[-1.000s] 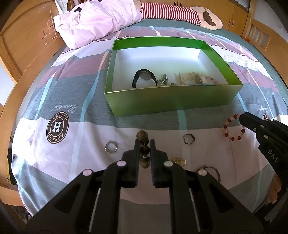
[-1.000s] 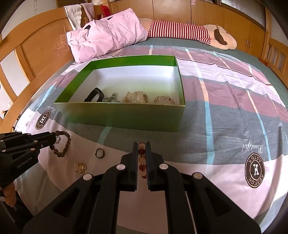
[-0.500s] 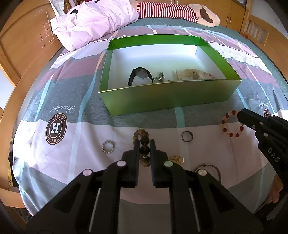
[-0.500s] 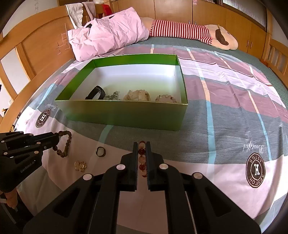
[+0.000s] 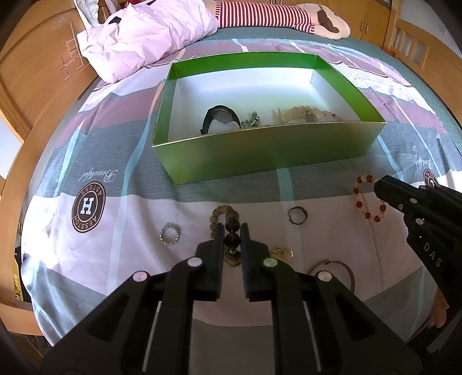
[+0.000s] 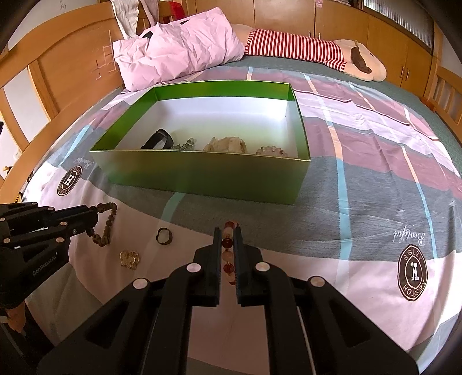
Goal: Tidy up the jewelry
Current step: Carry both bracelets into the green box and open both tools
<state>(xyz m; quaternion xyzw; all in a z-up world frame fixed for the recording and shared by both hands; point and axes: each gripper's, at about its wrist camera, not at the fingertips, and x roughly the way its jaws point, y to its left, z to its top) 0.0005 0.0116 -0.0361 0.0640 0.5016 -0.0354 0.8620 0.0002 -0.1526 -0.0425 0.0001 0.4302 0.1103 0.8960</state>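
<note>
An open green box [image 5: 260, 153] sits on the bed; inside are a black watch [image 5: 221, 116], a silver piece [image 5: 251, 121] and a pale bracelet [image 5: 300, 114]. In front of the box, my left gripper [image 5: 232, 228] is shut on a brown bead bracelet [image 5: 223, 210], whose loop sticks out past the fingertips. Further right, my right gripper [image 6: 227, 233] is shut on a red-and-white bead bracelet [image 6: 228, 242]. Each gripper shows in the other's view: the left gripper [image 6: 93, 220] with the brown bracelet [image 6: 105, 230], and the right gripper [image 5: 378, 187] with the red-and-white bracelet [image 5: 359, 199].
Loose on the bedsheet near me lie a small beaded ring [image 5: 170, 234], a dark ring [image 5: 298, 215], a gold chain [image 5: 281, 253] and a thin bangle [image 5: 335, 272]. A pink pillow [image 5: 144, 37] and a striped plush toy [image 5: 274, 14] lie behind the box. Wooden bed rails border both sides.
Both grippers stay shut on their bracelets and hold their places. The brown bracelet's loop shows a little more open ahead of the left fingers.
</note>
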